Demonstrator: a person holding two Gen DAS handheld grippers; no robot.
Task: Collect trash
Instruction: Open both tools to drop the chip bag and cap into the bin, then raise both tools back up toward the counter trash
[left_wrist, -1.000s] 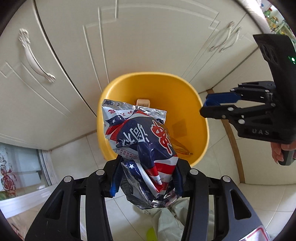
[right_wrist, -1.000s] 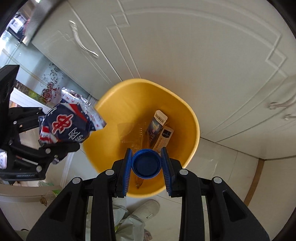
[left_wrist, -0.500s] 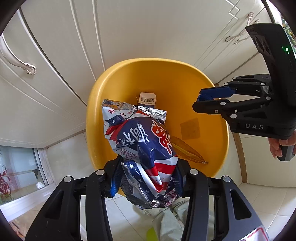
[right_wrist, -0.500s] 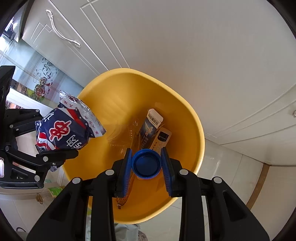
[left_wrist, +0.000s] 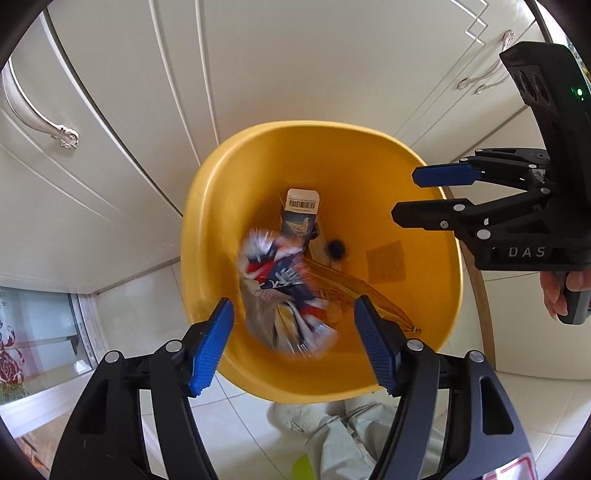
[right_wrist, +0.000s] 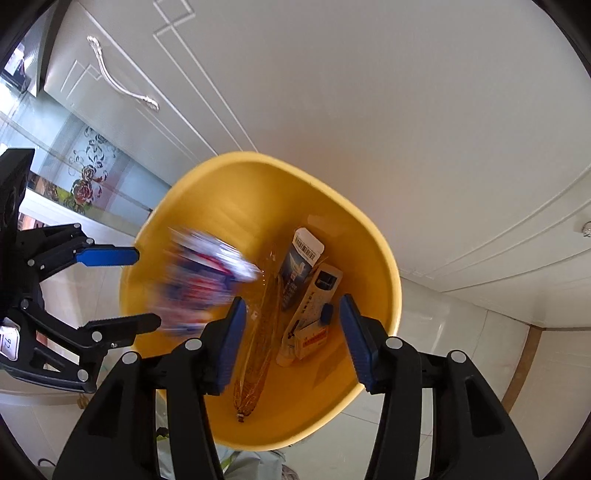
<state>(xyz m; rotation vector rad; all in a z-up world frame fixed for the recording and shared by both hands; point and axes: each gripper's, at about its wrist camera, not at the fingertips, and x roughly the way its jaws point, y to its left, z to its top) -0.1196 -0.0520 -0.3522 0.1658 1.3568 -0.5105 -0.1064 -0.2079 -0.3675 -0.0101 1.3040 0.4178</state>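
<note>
A yellow trash bin (left_wrist: 207, 236) (right_wrist: 373, 258) stands below both grippers. My left gripper (left_wrist: 293, 338) is open and empty over its near rim. A red, white and blue snack bag (left_wrist: 280, 291) (right_wrist: 203, 280) is blurred, falling into the bin. My right gripper (right_wrist: 290, 332) is open and empty above the bin; it also shows in the left wrist view (left_wrist: 428, 195). A blue bottle cap (right_wrist: 325, 313) (left_wrist: 336, 249) is in the bin among a carton (right_wrist: 301, 266), a small box (right_wrist: 314, 317) and a clear wrapper (right_wrist: 258, 347).
Cream cabinet doors (left_wrist: 295, 55) with silver handles (left_wrist: 40, 110) stand right behind the bin. White floor tiles (left_wrist: 251, 435) lie around it. A glass door with a flower pattern (right_wrist: 85, 173) is at the left. Grey cloth and a foot (left_wrist: 332, 424) are below the left gripper.
Both grippers opened. The snack bag left the left gripper and drops into the bin. The blue cap left the right gripper and lies in the bin.
</note>
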